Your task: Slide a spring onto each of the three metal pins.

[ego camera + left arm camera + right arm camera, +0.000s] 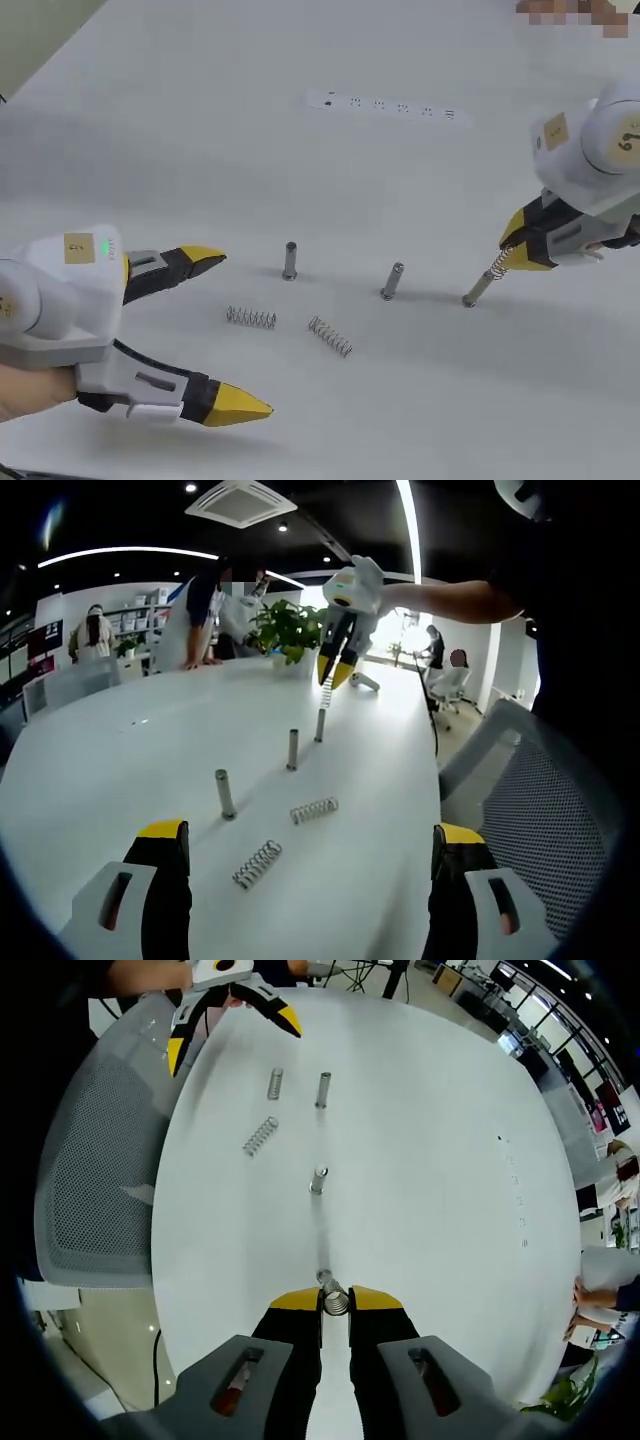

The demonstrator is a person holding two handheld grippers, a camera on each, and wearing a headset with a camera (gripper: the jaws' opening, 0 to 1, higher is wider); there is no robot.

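Right gripper (512,255) comes down from the upper right of the head view, tilted toward the table, its yellow-tipped jaws pressed nearly together on a spring (500,262). In the right gripper view the coil sits pinched between the two tips. The spring's lower end meets the top of the nearest pin (478,288), which stands on the white table (200,150). Whether the coil is already over the pin's end I cannot tell.

At the lower left of the head view, the left gripper (225,333) hangs low over the table with its jaws spread wide and nothing between them. A hand shows behind its white body.

Two more pins stand bare in a loose row with the first: the middle pin (392,281) and the far pin (290,260). In front of them two loose springs lie flat on the table, one (250,318) just beside the left gripper's open jaws and the other (330,336) near it, the two apart from each other.

A white power strip (390,105) lies farther back, well apart from the work. A mesh-backed chair (95,1160) stands at the table's edge, and people sit and stand around the room beyond. Nothing lies between the grippers and the pins.
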